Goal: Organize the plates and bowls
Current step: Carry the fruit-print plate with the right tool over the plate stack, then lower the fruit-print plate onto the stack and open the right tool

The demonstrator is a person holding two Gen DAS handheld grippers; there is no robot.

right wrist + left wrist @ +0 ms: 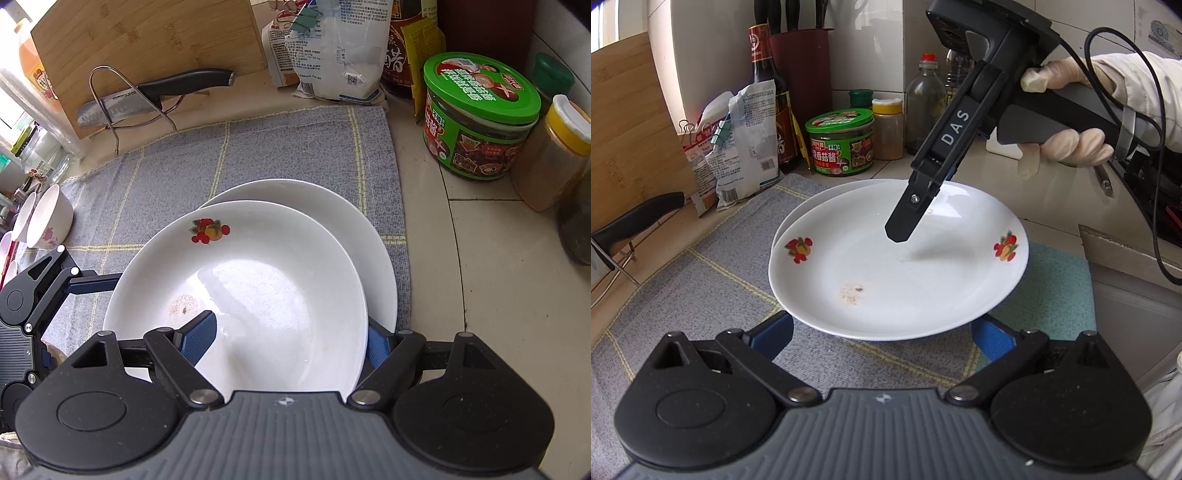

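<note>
Kitchen clutter lines the back of the desk [461, 258]: a green-lidded jar [476, 114], a yellow-capped spice jar [554, 151], a dark sauce bottle [768, 92], clipped white bags [332, 48], a wooden cutting board [147, 48] and a knife [155, 98] resting in a wire stand. A grey checked cloth [277, 147] covers the near part of the desk, and on it sit two white plates — the upper plate [240, 280], printed with small fruit pictures, lies off-centre on the plain lower plate [354, 229].

The right claw [288, 336] points steeply down over the upper plate, its jaws opening: one blue pad sits inside the dish, the other outside the rim, neither pressing. The left claw [882, 334] stands wide at the plate's near edge, its blue pads tucked under the rim on either side. White bowls [48, 218] stand at the cloth's left edge.
</note>
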